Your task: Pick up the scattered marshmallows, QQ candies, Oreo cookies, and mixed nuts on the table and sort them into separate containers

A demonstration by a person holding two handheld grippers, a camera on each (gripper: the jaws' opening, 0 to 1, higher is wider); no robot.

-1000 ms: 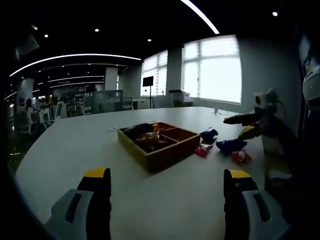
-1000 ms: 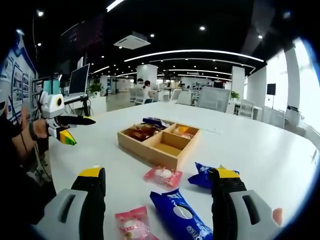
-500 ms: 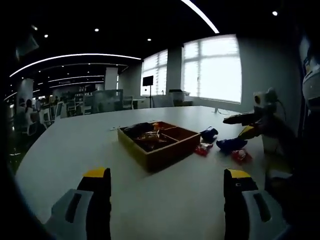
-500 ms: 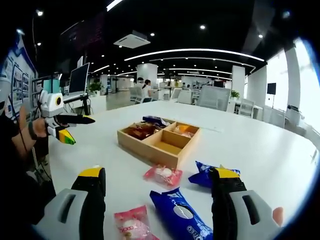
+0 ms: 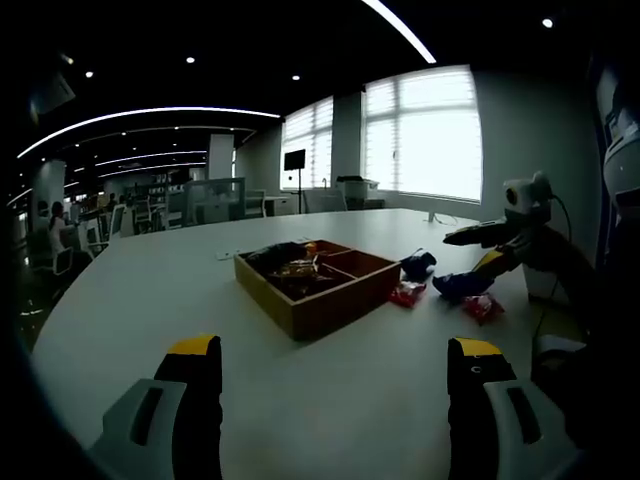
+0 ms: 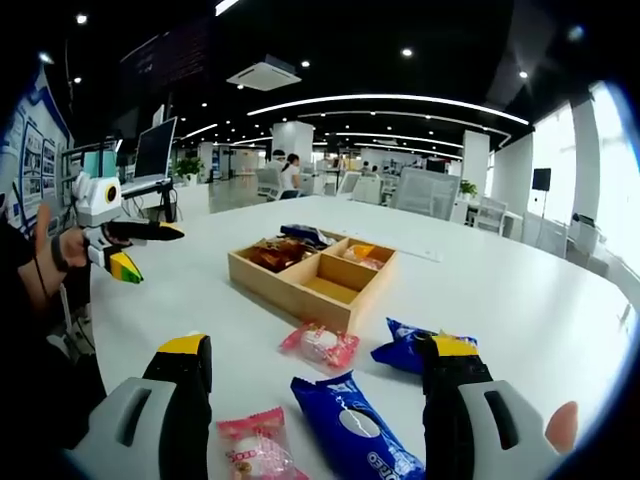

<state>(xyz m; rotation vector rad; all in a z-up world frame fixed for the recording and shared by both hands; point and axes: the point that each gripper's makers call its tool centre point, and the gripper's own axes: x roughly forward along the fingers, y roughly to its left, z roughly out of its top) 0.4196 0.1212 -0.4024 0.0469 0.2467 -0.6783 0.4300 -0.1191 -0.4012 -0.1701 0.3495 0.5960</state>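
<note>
Four snack packets lie loose on the white table [image 6: 520,300], all on one side of the wooden tray [image 6: 300,285], which sits toward the middle of the tabletop with four compartments. In the right gripper view the right gripper [image 6: 310,410] hangs with its jaws spread wide and nothing between them, framing the nearest packets: a blue Oreo pack [image 6: 350,440] directly ahead, a pink marshmallow packet [image 6: 255,445] just beside it toward the near edge, a red candy packet [image 6: 320,343] closer to the tray, and a second blue pack [image 6: 405,350] partly behind the right jaw. That framing suggests the right side is lining up the next pick, probably the Oreo pack. Some compartments already hold wrapped snacks; one looks bare. The left gripper [image 5: 335,400] is also open and empty, held back over bare table facing the tray, likely waiting clear of the work.
</note>
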